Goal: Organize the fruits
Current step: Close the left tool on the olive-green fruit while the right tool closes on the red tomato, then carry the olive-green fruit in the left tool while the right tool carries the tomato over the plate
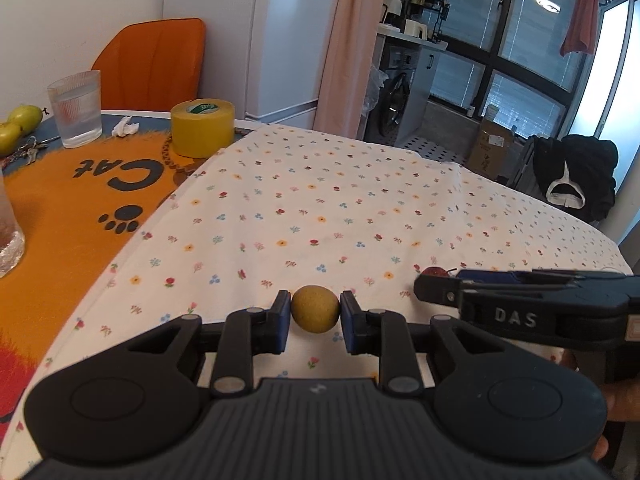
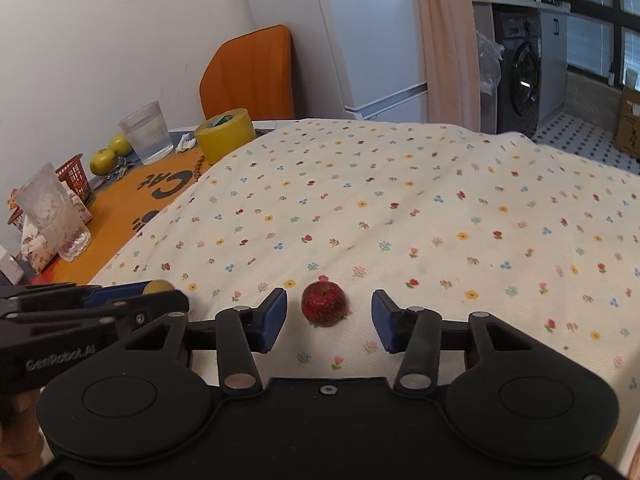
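Observation:
A small round yellow-brown fruit (image 1: 315,309) sits on the flowered cloth (image 1: 320,208) between the blue pads of my left gripper (image 1: 315,305), and both pads press its sides. A small red apple (image 2: 323,303) lies on the same cloth between the fingers of my right gripper (image 2: 329,305), which stands open with a gap on each side. The two grippers are side by side: the right one's fingers (image 1: 440,292) reach in from the right of the left wrist view, half hiding the red apple (image 1: 436,271).
Two yellow-green fruits (image 2: 106,158) lie at the far left by a red basket (image 2: 76,178). Two glasses (image 2: 147,133) (image 2: 52,212), a yellow tape roll (image 2: 224,134) and keys rest on the orange mat (image 1: 60,200). An orange chair (image 1: 154,64) stands behind.

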Demonstrator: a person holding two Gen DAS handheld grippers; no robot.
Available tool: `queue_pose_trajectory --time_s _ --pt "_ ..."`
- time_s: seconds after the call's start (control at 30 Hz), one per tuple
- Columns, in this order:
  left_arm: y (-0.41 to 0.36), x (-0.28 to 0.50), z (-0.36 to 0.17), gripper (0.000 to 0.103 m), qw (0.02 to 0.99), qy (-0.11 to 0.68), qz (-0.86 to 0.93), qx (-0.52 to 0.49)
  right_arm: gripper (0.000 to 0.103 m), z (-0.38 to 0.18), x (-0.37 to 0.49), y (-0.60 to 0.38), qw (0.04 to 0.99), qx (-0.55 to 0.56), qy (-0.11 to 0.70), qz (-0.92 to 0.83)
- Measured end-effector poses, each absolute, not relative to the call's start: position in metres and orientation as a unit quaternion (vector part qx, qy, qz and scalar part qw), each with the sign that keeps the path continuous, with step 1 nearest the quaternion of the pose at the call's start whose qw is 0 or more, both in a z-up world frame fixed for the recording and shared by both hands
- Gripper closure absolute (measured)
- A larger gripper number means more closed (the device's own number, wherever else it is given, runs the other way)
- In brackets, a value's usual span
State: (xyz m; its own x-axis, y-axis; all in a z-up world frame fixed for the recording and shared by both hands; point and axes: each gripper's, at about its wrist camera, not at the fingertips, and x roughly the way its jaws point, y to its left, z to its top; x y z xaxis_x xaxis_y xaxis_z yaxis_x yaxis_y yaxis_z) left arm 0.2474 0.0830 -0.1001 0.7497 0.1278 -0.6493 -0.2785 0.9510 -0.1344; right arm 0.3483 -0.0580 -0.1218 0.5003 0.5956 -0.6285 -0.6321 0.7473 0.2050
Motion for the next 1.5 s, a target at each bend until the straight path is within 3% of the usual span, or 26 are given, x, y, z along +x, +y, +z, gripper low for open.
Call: queue_pose_trajectory --time_s 0.1,0.23,1.5 --pt "0.085 0.245 -0.101 0.078 0.927 0.337 0.112 -0.116 0.059 -0.122 0.347 -0.051 0.867 -0.046 0.342 0.359" --pt "0.088 0.241 -0.1 0.078 0.927 0.335 0.114 -0.123 0.08 -0.122 0.345 -0.05 0.87 -0.052 0.339 0.353" --pt "0.026 0.194 -0.065 0.078 0.948 0.286 0.066 -0.12 0.08 -0.083 0.274 -0.142 0.891 -0.03 0.302 0.337"
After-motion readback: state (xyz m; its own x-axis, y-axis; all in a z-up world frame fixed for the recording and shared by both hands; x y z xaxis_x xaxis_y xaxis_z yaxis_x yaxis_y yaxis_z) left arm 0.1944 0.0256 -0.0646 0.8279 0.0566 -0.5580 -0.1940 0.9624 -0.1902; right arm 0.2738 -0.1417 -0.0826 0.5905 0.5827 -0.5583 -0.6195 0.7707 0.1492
